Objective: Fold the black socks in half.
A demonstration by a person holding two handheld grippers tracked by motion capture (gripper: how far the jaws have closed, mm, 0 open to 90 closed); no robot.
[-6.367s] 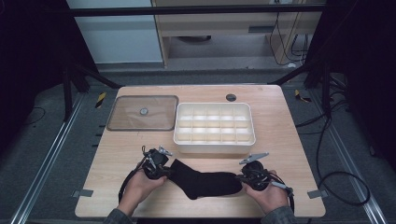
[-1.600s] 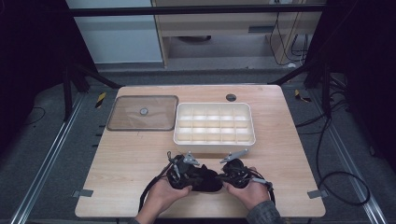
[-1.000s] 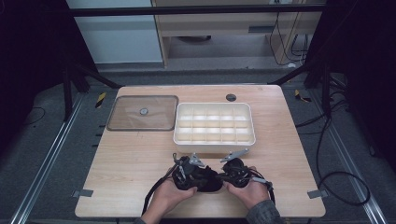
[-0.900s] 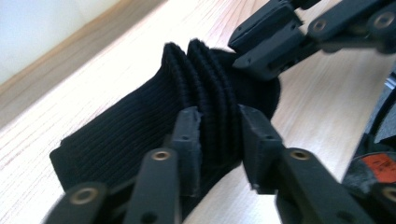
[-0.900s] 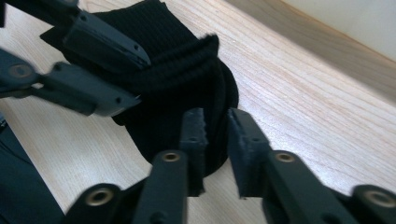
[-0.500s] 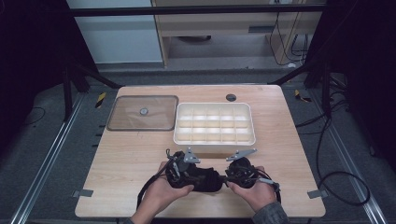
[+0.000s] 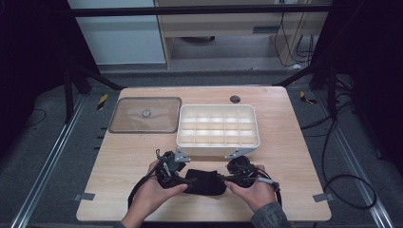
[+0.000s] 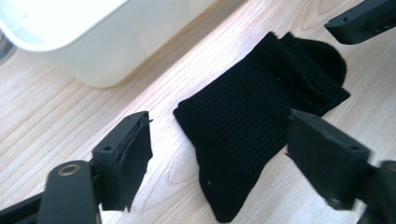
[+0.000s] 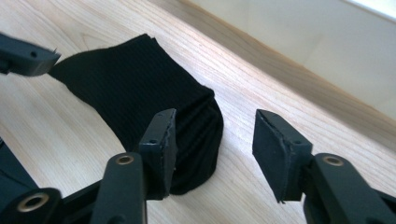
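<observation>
A black sock [image 7: 205,182] lies folded on the wooden table [image 7: 119,190], close in front of the white box. My left gripper [image 7: 177,174] is at its left end and my right gripper [image 7: 231,175] at its right end. In the left gripper view the jaws have just been opening; the left gripper [image 8: 219,154] stands open above the sock [image 8: 261,116], pads clear of it. In the right gripper view the right gripper [image 9: 215,149] has also just been opening and is open. The sock's folded end [image 9: 140,93] lies beside its left jaw, untouched.
A white compartment box [image 7: 218,130] stands just behind the sock, its wall close to both grippers [image 8: 70,28] [image 9: 303,46]. A clear lid [image 7: 146,114] lies flat to the box's left. Bare wood stretches left and right of the hands.
The sock, stretched out long at first, now lies folded short. Both grippers have opened off it and drawn slightly apart; the left one has lifted a little.
</observation>
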